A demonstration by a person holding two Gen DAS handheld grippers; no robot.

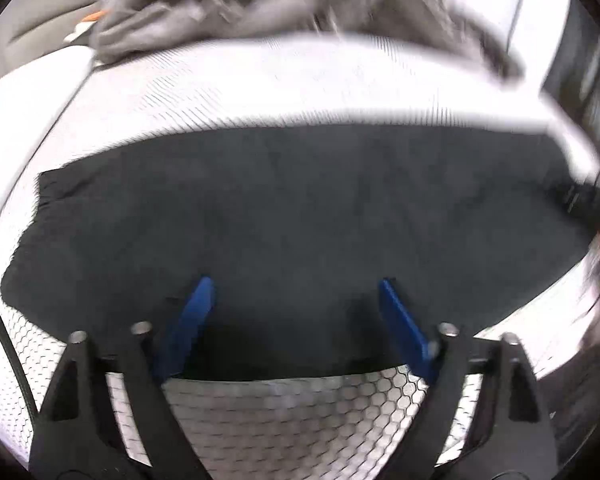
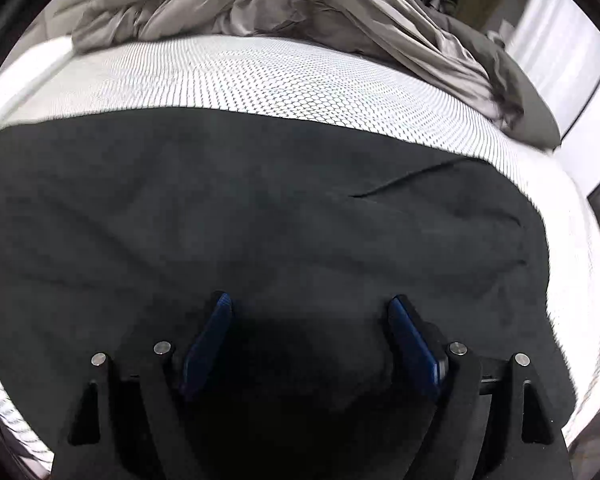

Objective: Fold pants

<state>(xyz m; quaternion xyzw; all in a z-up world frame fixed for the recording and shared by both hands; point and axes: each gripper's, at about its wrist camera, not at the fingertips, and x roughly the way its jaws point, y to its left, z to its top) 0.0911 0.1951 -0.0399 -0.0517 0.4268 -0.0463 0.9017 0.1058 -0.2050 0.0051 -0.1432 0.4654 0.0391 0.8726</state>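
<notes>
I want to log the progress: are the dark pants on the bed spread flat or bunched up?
Spread flat. The pants cover the bed as one wide smooth sheet with few creases. Whether they are already folded in layers, I cannot tell.

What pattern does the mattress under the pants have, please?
The mattress is white with a fine dark honeycomb mesh, sharpest in the right wrist view.
</notes>
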